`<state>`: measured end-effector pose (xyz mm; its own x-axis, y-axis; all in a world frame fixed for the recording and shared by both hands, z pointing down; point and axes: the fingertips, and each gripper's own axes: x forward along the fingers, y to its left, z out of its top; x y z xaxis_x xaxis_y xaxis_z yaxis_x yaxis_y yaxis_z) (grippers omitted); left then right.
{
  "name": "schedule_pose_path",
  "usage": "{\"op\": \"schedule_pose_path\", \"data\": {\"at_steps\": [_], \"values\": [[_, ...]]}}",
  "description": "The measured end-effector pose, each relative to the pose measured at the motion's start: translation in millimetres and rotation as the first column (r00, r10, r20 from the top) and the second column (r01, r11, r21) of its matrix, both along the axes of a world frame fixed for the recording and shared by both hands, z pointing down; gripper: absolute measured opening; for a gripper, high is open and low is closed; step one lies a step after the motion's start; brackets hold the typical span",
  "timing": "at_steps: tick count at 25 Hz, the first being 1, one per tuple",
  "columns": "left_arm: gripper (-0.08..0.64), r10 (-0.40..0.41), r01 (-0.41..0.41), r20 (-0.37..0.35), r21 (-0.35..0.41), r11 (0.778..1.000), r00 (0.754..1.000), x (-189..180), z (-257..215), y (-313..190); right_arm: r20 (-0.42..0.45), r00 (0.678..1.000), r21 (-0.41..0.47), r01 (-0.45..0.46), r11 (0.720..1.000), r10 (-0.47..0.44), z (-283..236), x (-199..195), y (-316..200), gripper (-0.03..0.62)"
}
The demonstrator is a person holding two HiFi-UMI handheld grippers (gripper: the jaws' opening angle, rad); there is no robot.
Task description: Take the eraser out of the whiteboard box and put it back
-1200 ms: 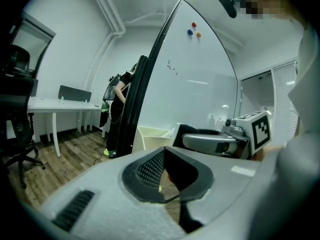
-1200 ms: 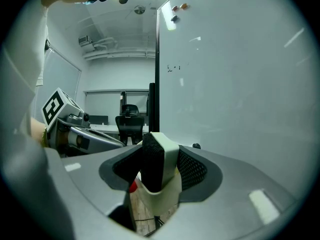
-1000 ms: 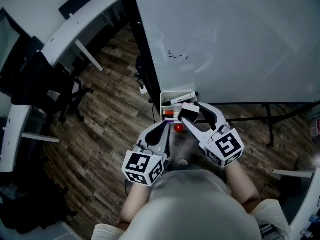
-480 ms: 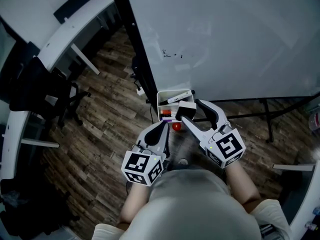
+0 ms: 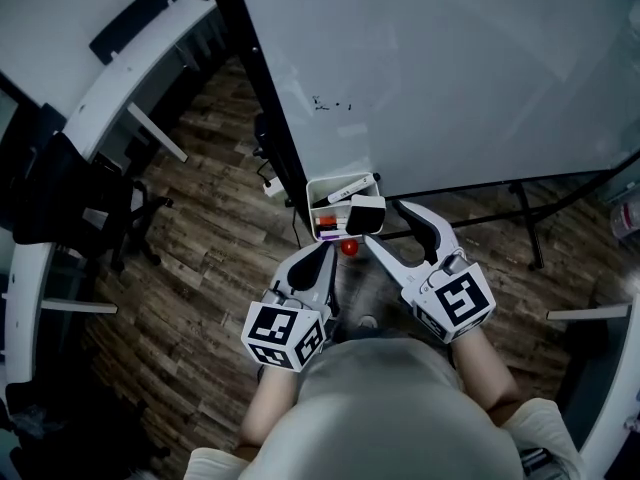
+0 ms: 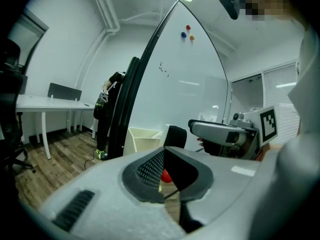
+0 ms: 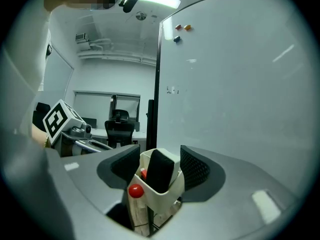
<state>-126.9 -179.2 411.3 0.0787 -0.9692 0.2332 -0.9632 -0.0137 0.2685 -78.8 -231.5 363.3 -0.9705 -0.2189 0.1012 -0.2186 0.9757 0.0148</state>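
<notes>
The white whiteboard box hangs at the foot of the whiteboard. The black eraser stands in the box's near right corner. In the right gripper view the eraser leans inside the box. My right gripper is open and its jaws have just been opening. Its pads stand on either side of the eraser and the box corner, with a gap on each side. My left gripper hangs shut and empty, below and left of the box. From the left gripper view the eraser shows ahead.
A small red ball sits just below the box. Markers lie inside the box. The board's black stand legs spread over the wooden floor at the right. A white desk and a black office chair are at the left.
The right gripper has risen slightly and its jaws stand a little wider. The eraser stays at the box's near right corner. The left gripper has kept still.
</notes>
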Motion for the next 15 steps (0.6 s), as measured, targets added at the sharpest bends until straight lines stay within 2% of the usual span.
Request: {"op": "schedule_pose_path", "data": {"at_steps": [4,7,11,15], "values": [[0.005,0.031,-0.031,0.004,-0.002,1.0,1.0,3,-3,6,0.031,0.999,0.023,-0.029,0.999,0.029,-9,3,8,0.233],[0.005,0.05,-0.05,0.007,-0.001,0.999,0.999,3,-6,10,0.047,0.997,0.032,-0.058,0.998,0.057,-13,6,14,0.186],[0.005,0.076,-0.076,0.013,0.001,0.997,0.997,5,-9,14,0.011,0.995,0.0,-0.098,0.995,0.098,-10,13,22,0.115],[0.005,0.107,-0.107,0.017,0.002,0.994,0.994,8,-11,19,0.037,0.991,0.018,-0.131,0.991,0.13,-17,18,29,0.073]]}}
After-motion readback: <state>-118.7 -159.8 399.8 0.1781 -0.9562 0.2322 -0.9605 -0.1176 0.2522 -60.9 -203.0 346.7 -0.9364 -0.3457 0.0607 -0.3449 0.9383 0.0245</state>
